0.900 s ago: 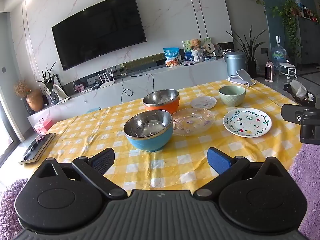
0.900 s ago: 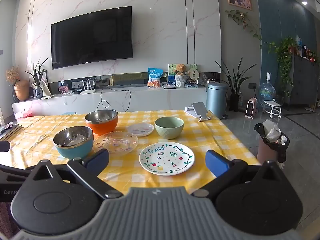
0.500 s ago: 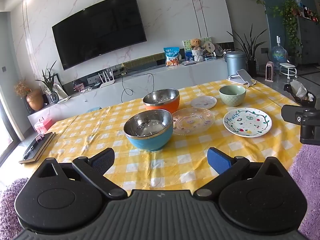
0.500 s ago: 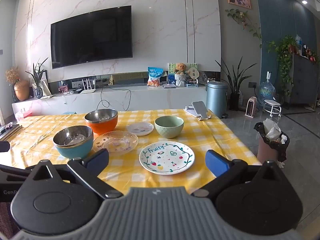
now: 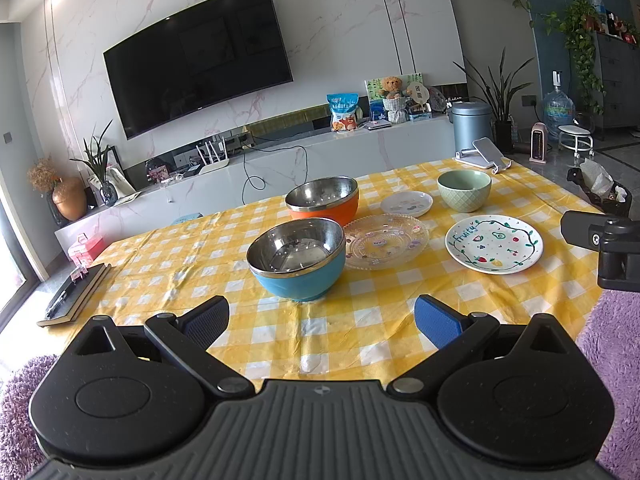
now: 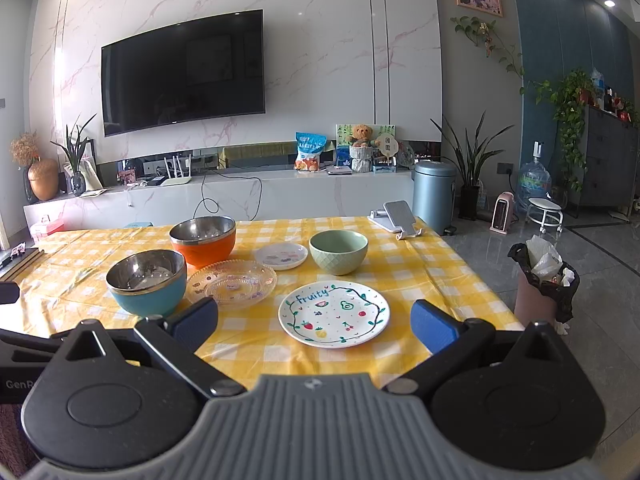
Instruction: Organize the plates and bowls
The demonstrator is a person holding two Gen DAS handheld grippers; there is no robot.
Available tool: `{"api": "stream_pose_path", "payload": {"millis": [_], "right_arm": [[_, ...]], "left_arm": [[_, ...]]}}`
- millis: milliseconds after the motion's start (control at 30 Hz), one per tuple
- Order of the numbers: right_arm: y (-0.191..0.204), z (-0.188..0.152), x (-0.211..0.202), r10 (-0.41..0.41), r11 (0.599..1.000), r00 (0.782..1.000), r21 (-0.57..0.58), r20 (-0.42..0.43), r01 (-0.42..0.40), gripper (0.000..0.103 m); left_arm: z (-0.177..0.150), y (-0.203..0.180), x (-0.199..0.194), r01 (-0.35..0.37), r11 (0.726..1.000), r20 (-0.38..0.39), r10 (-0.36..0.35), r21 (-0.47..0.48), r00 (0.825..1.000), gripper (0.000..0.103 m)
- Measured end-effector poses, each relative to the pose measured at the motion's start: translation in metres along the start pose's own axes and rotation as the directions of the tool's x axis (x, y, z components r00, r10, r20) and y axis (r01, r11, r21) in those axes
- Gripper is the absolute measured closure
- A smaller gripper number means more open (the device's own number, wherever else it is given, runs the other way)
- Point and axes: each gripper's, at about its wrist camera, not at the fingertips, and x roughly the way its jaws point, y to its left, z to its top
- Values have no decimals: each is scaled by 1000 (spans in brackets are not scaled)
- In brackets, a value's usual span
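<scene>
Right wrist view: white plate point(image 6: 334, 314) reads "Fruity".

On the tabletop point(image 6: 420, 264) six dishes sit in a loose cluster. At the near left stands a metal-lined bowl point(image 6: 147, 282), with a second metal-lined bowl point(image 6: 203, 240) behind it. Just right of the near bowl lies a glass plate point(image 6: 231, 283), and behind that a small saucer point(image 6: 281, 255). Right of the saucer stands a ceramic bowl point(image 6: 338, 251). In front of it, nearest the front edge, lies a painted plate point(image 6: 334, 313). A phone stand point(image 6: 396, 218) rests at the far right corner.
</scene>
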Motion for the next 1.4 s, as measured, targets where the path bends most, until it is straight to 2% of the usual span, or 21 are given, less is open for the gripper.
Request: {"api": "stream_pose_path", "payload": {"millis": [1400], "right_arm": [[1, 0, 1, 0, 1000, 1000, 1, -6, 0, 2]], "left_arm": [[-9, -1, 2, 3, 1000, -5, -3, 3, 1000, 0]]}}
